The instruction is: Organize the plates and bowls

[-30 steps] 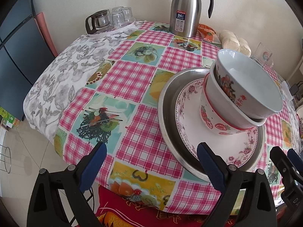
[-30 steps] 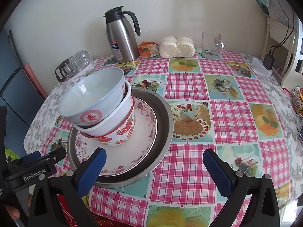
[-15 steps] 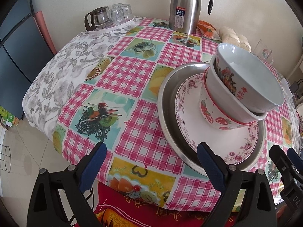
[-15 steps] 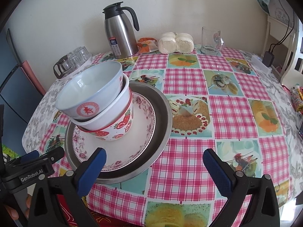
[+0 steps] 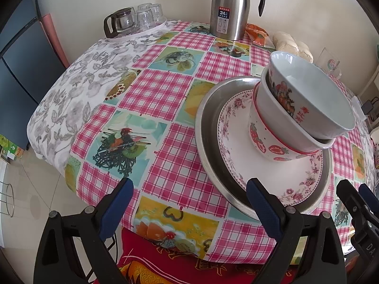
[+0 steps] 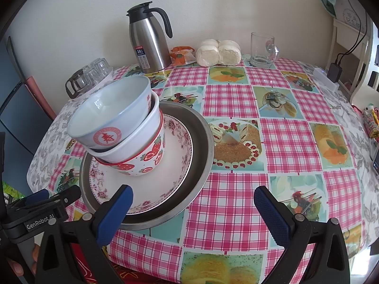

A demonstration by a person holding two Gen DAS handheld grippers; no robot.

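While both grippers hover at the near edge of the bench [image 6: 236, 99], the left gripper [image 5: 189, 203] and the right gripper [image 6: 193, 210] each stand with jaws spread wide, holding nothing. Between them sits a steel tray [image 6: 203, 142] carrying a floral plate [image 6: 175, 165]. On that plate rests a strawberry bowl [image 6: 149, 158], with a white bowl [image 6: 142, 132] nested in it and a tilted bowl with a red character [image 6: 109, 123] on top.

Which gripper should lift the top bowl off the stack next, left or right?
Probably left. The left gripper is open with one finger by the metal tray, and the top bowl tilts toward its side. The right gripper, also open, mostly faces bare tablecloth.
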